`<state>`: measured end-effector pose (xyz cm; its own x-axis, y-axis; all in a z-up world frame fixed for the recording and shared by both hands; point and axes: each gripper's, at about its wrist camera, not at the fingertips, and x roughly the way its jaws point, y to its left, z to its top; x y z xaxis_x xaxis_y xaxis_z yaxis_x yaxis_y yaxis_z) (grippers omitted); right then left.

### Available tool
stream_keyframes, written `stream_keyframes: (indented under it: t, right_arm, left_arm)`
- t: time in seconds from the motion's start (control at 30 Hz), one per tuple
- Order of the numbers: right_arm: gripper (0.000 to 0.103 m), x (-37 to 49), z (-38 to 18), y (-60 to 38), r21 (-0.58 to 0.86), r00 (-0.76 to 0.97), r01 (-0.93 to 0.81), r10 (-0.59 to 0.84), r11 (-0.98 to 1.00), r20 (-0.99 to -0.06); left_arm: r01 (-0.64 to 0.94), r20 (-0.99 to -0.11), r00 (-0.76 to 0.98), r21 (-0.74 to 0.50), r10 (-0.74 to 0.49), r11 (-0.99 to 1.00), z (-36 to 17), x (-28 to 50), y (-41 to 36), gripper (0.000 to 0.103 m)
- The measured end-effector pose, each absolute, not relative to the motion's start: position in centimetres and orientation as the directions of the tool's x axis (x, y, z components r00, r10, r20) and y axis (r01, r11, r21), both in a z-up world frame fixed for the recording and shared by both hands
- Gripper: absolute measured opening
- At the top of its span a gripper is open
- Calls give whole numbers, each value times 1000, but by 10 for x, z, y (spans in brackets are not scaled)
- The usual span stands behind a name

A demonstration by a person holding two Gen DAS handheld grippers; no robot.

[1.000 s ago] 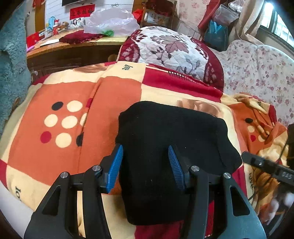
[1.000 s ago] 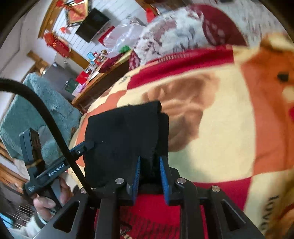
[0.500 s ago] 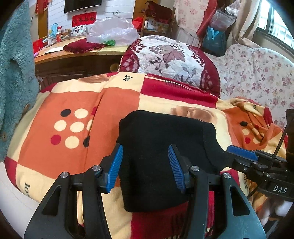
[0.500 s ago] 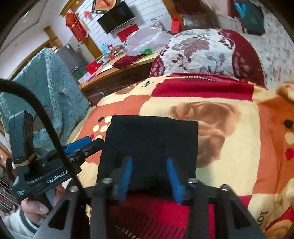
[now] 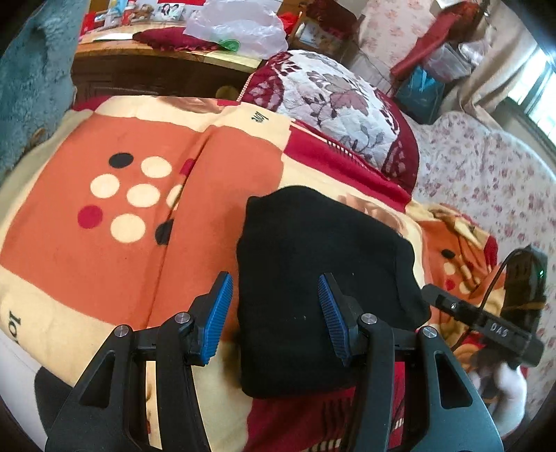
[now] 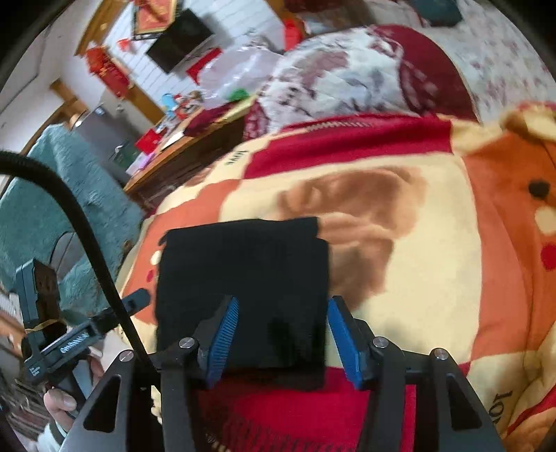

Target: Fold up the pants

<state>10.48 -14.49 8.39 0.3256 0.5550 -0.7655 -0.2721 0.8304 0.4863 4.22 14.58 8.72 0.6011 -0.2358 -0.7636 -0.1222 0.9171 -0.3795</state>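
Observation:
The black pants lie folded into a compact rectangle on the patterned blanket. My left gripper hovers open over their near left edge, its blue pads clear of the cloth. In the right wrist view the pants lie flat as a square. My right gripper is over their near edge and its jaws are opening, with the cloth below them and no pad pressing on it. Each gripper shows in the other's view: the right gripper and the left gripper, held by a hand.
A quilted floral pillow lies at the head of the bed. Behind it stands a wooden desk with a plastic bag. A teal fluffy cloth hangs at the left, and a floral cover lies at the right.
My right gripper let go of the pants' edge and opened. The lifted flap now lies flat, so the pants form a neat square. The left gripper shifted slightly and rolled.

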Motion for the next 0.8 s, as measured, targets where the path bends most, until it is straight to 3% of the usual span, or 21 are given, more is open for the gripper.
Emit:
stream_keyframes:
  t: [0.1,0.27,0.53,0.7,0.8]
  right_arm:
    - [52,105,86,-143,472,337,-284,548,835,-766]
    - [52,109,86,-139,469,336,-289,547,835,-767]
    - [55,116,62,-130,429,284,-287,504,856,-816]
    - [64,116,51,-137,448,271,-255,508,857,-817]
    - [64,115,55,-142,465,277,-256,525,848,-805]
  left_arm:
    - [-113,-747,622,-384,-237,916,93,46,145,54]
    - [-174,-789,605,-266,-110,948,86,68,144,54]
    - [-175,-812,573,-259,-115,950,59,91,141,56]
    - [-170,-800,589,-258,-112,951,55,90,139,57]
    - [-166,-803,583,-271,-128,948,60,89,143,57]
